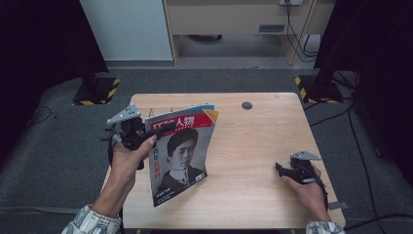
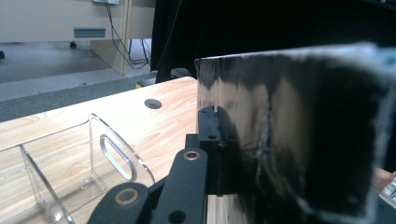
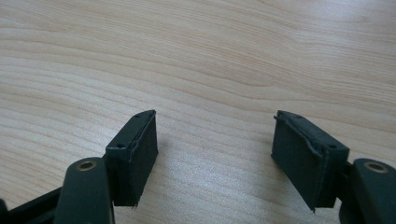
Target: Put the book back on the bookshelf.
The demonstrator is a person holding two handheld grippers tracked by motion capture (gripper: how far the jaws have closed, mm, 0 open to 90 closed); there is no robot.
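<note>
Left gripper [image 1: 157,132] is clamping the magazine [image 1: 181,155] by its top edge, holding it tilted up above the table's [image 1: 253,161] left side. Right gripper [image 1: 280,168] is resting on the table's right, jaws apart, gripping nothing.

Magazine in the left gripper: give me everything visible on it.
The magazine is thin and glossy, with a red masthead band in white characters above a black-and-white portrait of a person in a dark suit. It is closed, standing tilted over the wooden table, with its lower corner near or on the tabletop. The left gripper is clamped on its upper left edge. The left gripper view shows shiny dark paper against the jaw.
</note>
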